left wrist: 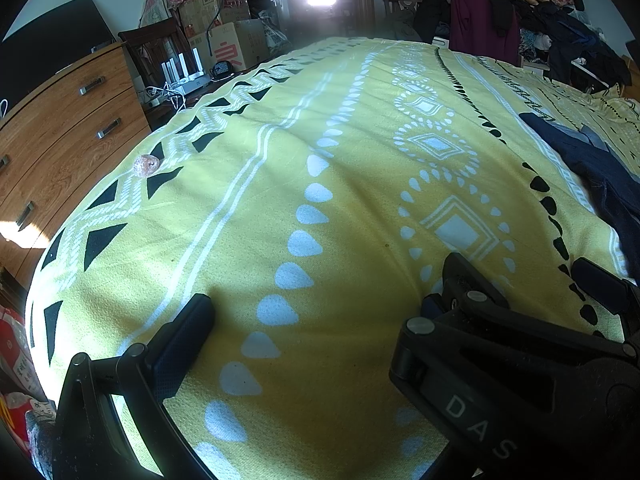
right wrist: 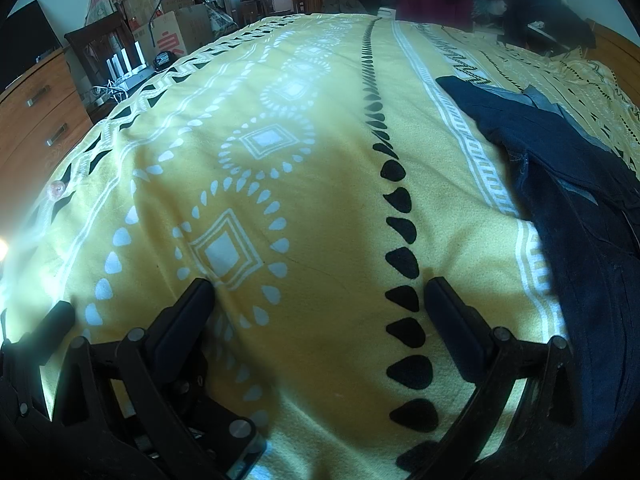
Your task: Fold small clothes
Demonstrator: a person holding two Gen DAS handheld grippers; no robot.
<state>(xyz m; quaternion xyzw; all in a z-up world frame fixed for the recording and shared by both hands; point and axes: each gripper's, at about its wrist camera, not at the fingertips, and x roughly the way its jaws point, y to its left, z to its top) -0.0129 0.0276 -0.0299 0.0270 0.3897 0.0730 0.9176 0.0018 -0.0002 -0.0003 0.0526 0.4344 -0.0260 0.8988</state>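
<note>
Navy denim, a small garment, lies crumpled on the right side of the bed, over the yellow patterned blanket; I see a paler grey lining at its far edge and a stitched seam near the middle. My right wrist view shows most of it, running down the frame's right side, while my left wrist view catches only its edge. The left view alone gives me a clear look at a small pinkish ball near the bed's left edge and a wooden dresser beside it. My right hand-held gripper is spread wide over bare blanket, holding nothing. My left hand-held gripper is likewise spread and empty.
</note>
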